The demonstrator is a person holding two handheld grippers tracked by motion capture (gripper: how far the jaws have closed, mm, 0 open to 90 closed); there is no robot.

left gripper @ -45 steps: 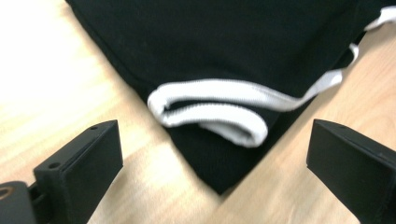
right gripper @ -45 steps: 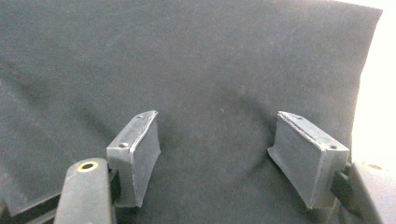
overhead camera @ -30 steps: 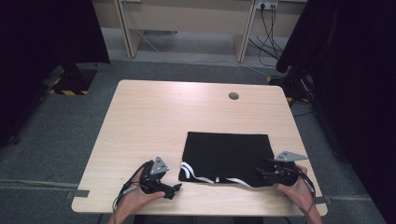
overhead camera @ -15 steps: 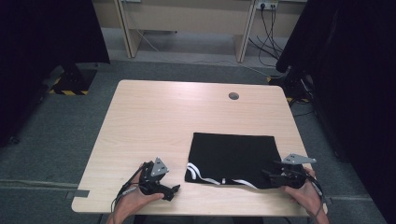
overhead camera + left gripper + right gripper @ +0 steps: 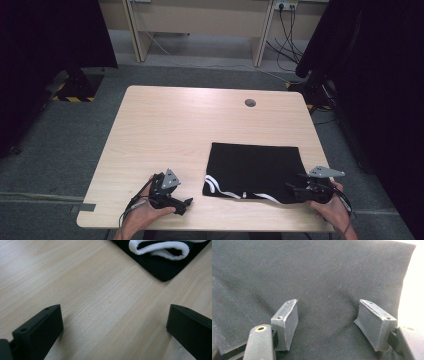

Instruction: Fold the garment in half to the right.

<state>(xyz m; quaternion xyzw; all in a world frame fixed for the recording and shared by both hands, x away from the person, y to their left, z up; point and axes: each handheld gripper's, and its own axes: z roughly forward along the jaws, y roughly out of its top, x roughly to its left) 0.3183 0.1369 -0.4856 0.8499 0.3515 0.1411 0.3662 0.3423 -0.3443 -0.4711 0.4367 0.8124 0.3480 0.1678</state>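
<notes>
A black cloth (image 5: 255,167) with a white trim (image 5: 220,187) along its front edge lies flat on the front right part of the wooden table (image 5: 175,130). My right gripper (image 5: 292,189) rests on the cloth's front right corner. In the right gripper view its jaws (image 5: 327,320) stand open, tips down on the black fabric (image 5: 312,272), with a slight pucker between them. My left gripper (image 5: 186,206) lies on bare wood left of the cloth, open (image 5: 115,327) and holding nothing. The cloth's near corner (image 5: 160,267) and folded trim (image 5: 160,248) lie ahead of it.
A round cable hole (image 5: 250,102) sits near the table's far edge. The table's right edge runs close to my right hand. Grey carpet surrounds the table, with dark curtains at both sides and desk legs with cables beyond.
My right gripper has moved to the right and the black cloth has slid right with it, away from the left gripper. The left gripper has kept still.
</notes>
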